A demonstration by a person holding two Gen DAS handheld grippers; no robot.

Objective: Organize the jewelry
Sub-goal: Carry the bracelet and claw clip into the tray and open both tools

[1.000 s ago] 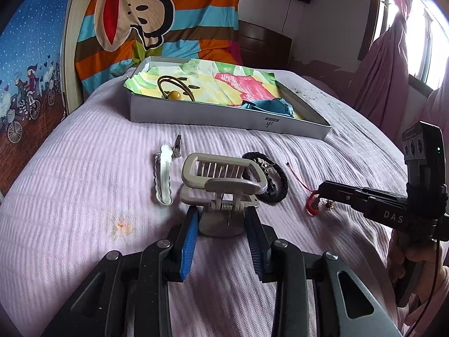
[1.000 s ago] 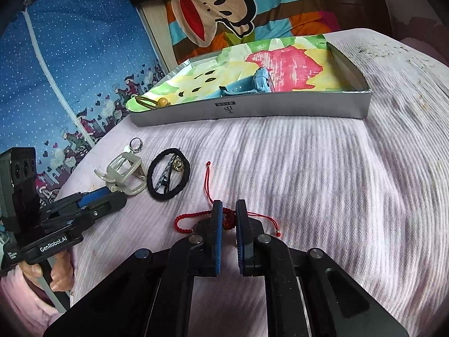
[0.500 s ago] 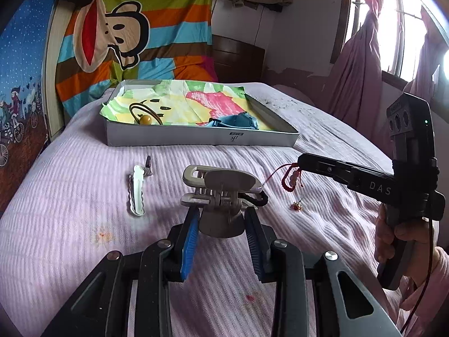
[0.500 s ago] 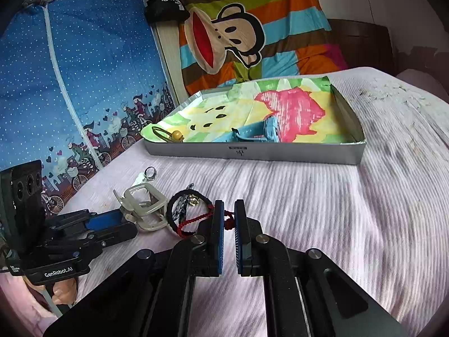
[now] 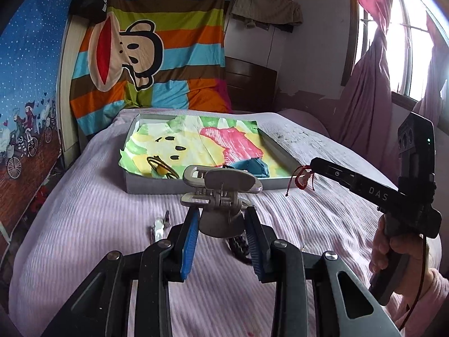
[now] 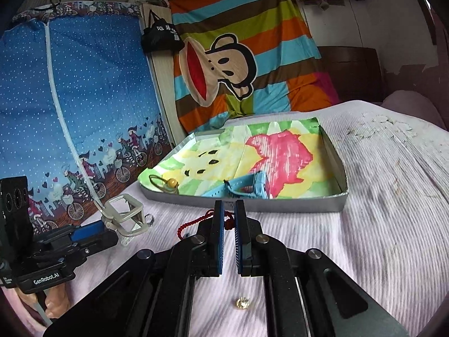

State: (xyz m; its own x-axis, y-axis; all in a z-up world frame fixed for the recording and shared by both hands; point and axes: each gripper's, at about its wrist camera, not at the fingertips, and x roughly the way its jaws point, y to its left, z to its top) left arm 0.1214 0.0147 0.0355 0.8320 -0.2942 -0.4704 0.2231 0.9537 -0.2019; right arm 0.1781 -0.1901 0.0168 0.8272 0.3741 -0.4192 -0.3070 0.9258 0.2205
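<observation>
Since a second ago I have raised both loads off the bed: my left claw (image 5: 221, 221) grips the grey hair clip (image 5: 221, 186), my right claw (image 6: 229, 219) pinches the red cord bracelet (image 6: 196, 221), and the tray (image 6: 334, 196) lies just ahead for deposit.

Bedroom with a lilac ribbed bedspread (image 5: 84, 196) in the near ground. Far wall draped in a striped monkey blanket (image 5: 146, 53). Blue dotted wardrobe cover (image 6: 70, 98) at left. Bright window (image 5: 404, 33) with pink curtains (image 5: 367, 90) at right.

Matt plastic hair claw (image 5: 220, 188), ribbed cloth bedspread (image 5: 84, 210)
</observation>
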